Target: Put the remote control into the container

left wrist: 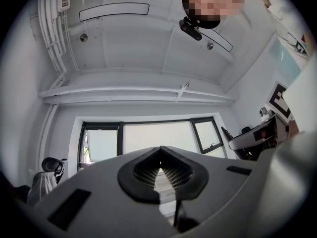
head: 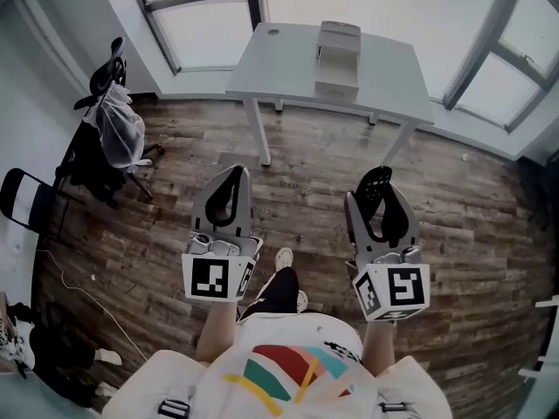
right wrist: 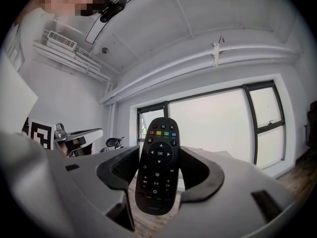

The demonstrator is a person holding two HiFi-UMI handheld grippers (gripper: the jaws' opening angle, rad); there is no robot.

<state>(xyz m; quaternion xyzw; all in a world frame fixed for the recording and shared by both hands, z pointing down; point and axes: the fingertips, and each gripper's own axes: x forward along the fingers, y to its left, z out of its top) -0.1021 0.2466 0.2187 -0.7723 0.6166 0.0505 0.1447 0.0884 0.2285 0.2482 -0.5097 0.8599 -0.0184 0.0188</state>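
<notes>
Person stands on dark wood-plank floor (head: 472,234), a gripper in each hand, both held up in front of the body.

Right gripper (head: 383,178): fingers (right wrist: 119,170) pinch a black oval remote control (right wrist: 158,162) from both sides. It stands upright, button face toward the gripper camera, coloured keys near its top. Its top end pokes out past the fingertips in the head view.

Left gripper (head: 232,173): fingers (left wrist: 138,175) pressed together at the tips, nothing between them.

Far side, under the windows: white bench (head: 288,68). On its right half sits a pale grey box-shaped container (head: 338,84), well apart from both grippers.

Far left by the wall: black office chair (head: 109,59) with a white bag (head: 120,133) draped over it.
</notes>
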